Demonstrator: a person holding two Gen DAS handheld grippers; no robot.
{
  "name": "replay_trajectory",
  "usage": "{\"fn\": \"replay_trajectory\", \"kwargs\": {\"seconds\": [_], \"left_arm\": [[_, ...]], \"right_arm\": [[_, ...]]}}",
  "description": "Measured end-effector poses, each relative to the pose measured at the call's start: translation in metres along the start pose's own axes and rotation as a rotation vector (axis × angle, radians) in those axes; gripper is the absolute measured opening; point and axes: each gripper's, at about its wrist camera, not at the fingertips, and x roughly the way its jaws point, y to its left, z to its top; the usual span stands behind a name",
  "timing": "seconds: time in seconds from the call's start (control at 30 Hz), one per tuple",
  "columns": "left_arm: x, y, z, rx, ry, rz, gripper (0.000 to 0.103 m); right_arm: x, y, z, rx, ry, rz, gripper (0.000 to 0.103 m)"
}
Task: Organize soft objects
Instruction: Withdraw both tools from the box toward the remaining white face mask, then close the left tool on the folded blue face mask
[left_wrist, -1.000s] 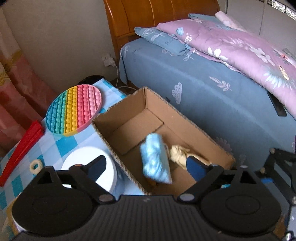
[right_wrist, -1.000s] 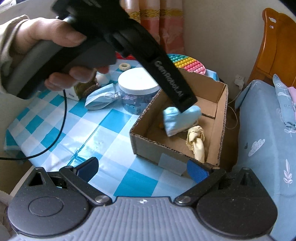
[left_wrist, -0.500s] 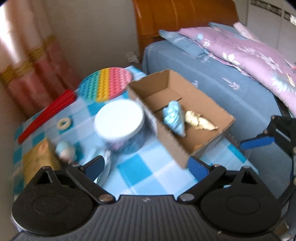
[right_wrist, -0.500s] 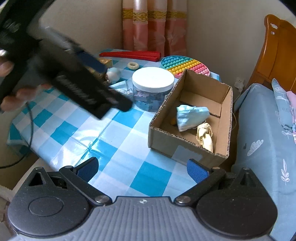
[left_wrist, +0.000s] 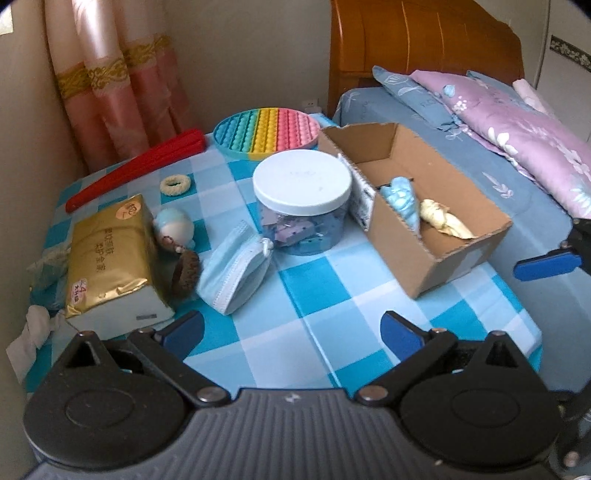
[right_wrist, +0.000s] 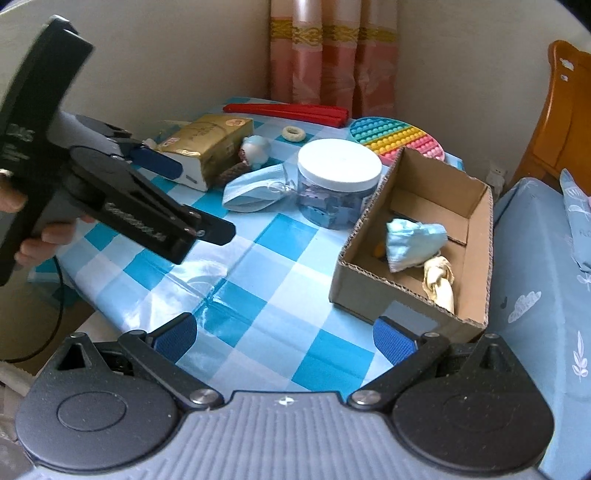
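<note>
Your left gripper (left_wrist: 291, 330) hovers over the checked bench (left_wrist: 325, 314), jaws opening with nothing between them. At its eleven o'clock lies the blue face mask (left_wrist: 236, 271), beside the white-lidded jar (left_wrist: 302, 201). At two o'clock the cardboard box (left_wrist: 439, 254) holds another mask (left_wrist: 402, 203) and a cream knotted cloth (left_wrist: 443, 221). Your right gripper (right_wrist: 284, 336) gapes wide, empty.

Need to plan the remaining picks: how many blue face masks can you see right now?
2. One face mask lies inside the cardboard box, beside a cream knotted item. The other mask lies on the checked tablecloth, beside the white-lidded jar. More may be hidden.
</note>
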Motion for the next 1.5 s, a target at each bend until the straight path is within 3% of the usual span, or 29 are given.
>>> {"fn": "replay_trajectory", "kwargs": {"seconds": [0.33,0.73,1.1,1.3,1.5], "left_arm": [[0.036,0.018,0.023,0.031,-0.002,-0.030,0.101],[0.094,0.020,0.045,0.051,0.086,-0.091,0.101],[0.104,0.019,0.045,0.073,0.102,-0.042,0.101],[0.094,0.015,0.039,0.064,0.131,-0.119,0.101],[0.095,0.017,0.037,0.063,0.117,-0.065,0.101]], "right_arm": [[0.009,-0.001,0.013,-0.037,-0.010,0.058,0.103],[0.022,-0.011,0.019,-0.036,0.004,0.081,0.103],[0.023,-0.007,0.019,-0.036,0.000,0.105,0.103],[0.022,-0.008,0.018,-0.032,0.005,0.101,0.103],[0.022,-0.009,0.017,-0.021,0.004,0.106,0.103]]}}
